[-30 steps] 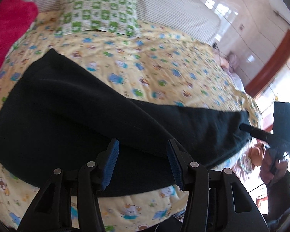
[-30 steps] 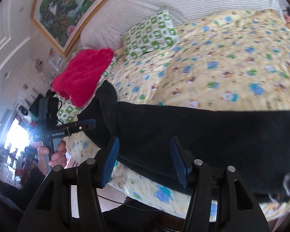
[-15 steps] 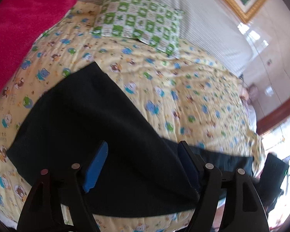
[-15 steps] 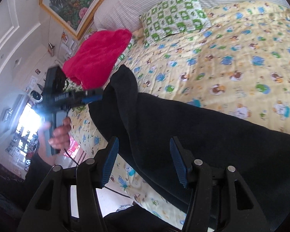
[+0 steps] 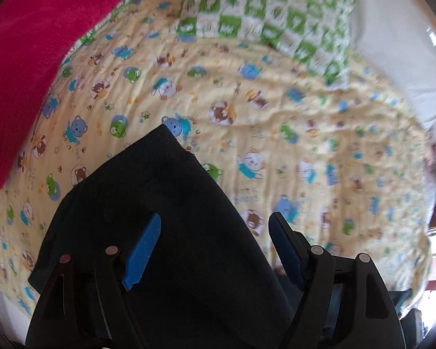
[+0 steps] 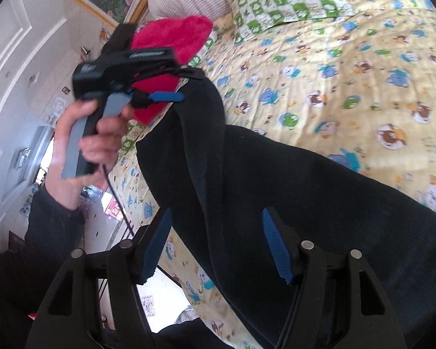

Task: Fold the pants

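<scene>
Black pants lie across the near edge of a bed with a yellow cartoon-print sheet. In the left wrist view my left gripper is open, its blue pads spread above the pants. In the right wrist view my left gripper shows held in a hand, right by a raised corner of the pants; whether it touches the cloth I cannot tell. My right gripper is open and empty just above the pants' long part.
A green-and-white checked pillow lies at the head of the bed. A bright pink blanket is piled at the far left, also in the right wrist view. The bed edge and floor are below.
My left gripper has swung up and toward the pants' left end, so its view now looks over the pillow. The pants' left corner has risen off the sheet. My right gripper moved closer.
</scene>
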Available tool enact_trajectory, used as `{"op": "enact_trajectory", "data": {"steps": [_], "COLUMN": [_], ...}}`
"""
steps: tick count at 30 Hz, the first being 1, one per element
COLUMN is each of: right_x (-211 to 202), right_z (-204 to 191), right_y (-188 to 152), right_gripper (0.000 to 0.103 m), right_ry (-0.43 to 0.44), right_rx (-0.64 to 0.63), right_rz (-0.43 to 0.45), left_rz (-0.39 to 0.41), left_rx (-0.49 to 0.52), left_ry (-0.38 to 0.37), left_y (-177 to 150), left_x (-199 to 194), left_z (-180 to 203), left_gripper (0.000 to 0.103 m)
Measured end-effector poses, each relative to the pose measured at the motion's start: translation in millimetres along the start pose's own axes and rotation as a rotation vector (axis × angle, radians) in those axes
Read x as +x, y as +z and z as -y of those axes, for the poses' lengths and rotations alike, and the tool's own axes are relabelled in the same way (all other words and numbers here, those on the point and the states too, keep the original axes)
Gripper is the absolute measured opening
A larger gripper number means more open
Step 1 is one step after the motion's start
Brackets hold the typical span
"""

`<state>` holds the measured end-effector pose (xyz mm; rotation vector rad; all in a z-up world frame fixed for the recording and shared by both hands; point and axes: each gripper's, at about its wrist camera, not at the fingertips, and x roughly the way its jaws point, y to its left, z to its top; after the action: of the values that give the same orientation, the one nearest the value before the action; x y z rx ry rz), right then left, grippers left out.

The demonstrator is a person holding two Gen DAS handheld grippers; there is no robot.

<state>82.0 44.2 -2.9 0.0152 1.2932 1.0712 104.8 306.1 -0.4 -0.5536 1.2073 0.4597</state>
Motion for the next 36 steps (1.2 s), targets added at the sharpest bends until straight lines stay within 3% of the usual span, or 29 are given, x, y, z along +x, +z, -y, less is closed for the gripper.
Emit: {"op": "enact_trajectory", "data": {"steps": [6, 7, 8, 10, 13, 17, 20, 27, 33, 36], "right_x": [26.3, 28.3, 31.9, 36.6, 39.4, 33.4, 26.6, 9.9, 18.7, 27.7], "right_z": [-1.2, -1.5, -1.2, -0.6, -2.6, -11.5, -20.3, -47.0, -57.1, -61.5], "right_y": [7.9, 8.1, 8.9, 9.8, 9.4, 8.0, 6.6, -1.9, -7.5, -11.7], "right_gripper": [0.066, 0.066, 0.066, 0.066, 0.061, 0.024, 0.011, 0.005, 0.005, 0.015], "right_ry": [0.029, 0.031, 0.033, 0.03, 0.029, 0.039, 0.031, 0.061, 0.047, 0.033], "right_rx": [-0.018, -0.018, -0.019, -0.021, -0.035, -0.073, -0.102, -0.21, -0.23, -0.244], "right_rz": [-0.035, -0.038, -0.043, -0.047, -0.041, -0.013, 0.014, 0.039, 0.004, -0.011], "left_rz": [-0.079, -0.075, -0.074, -0.09, -0.062, 0.019, 0.105, 0.276, 0.294, 0.303], "left_rx": [0.043, 0.057, 0.07, 0.082, 0.081, 0.033, 0.001, -0.091, -0.212, -0.262], "left_ry": [0.129, 0.149, 0.158, 0.137, 0.108, 0.026, -0.03, -0.184, -0.265, -0.288], "left_y": [15.9, 15.9, 14.9, 10.2, 0.4, -19.2, -34.7, -80.7, -107.2, -120.0], "left_x": [35.0, 38.3, 40.7, 47.4, 46.4, 22.1, -6.5, -73.8, -76.2, -74.7], "left_z": [12.1, 14.3, 15.5, 14.7, 5.4, -17.7, -34.8, -73.8, -109.1, -124.0], "left_gripper": [0.072, 0.062, 0.039, 0.015, 0.007, 0.004, 0.004, 0.004, 0.004, 0.004]}}
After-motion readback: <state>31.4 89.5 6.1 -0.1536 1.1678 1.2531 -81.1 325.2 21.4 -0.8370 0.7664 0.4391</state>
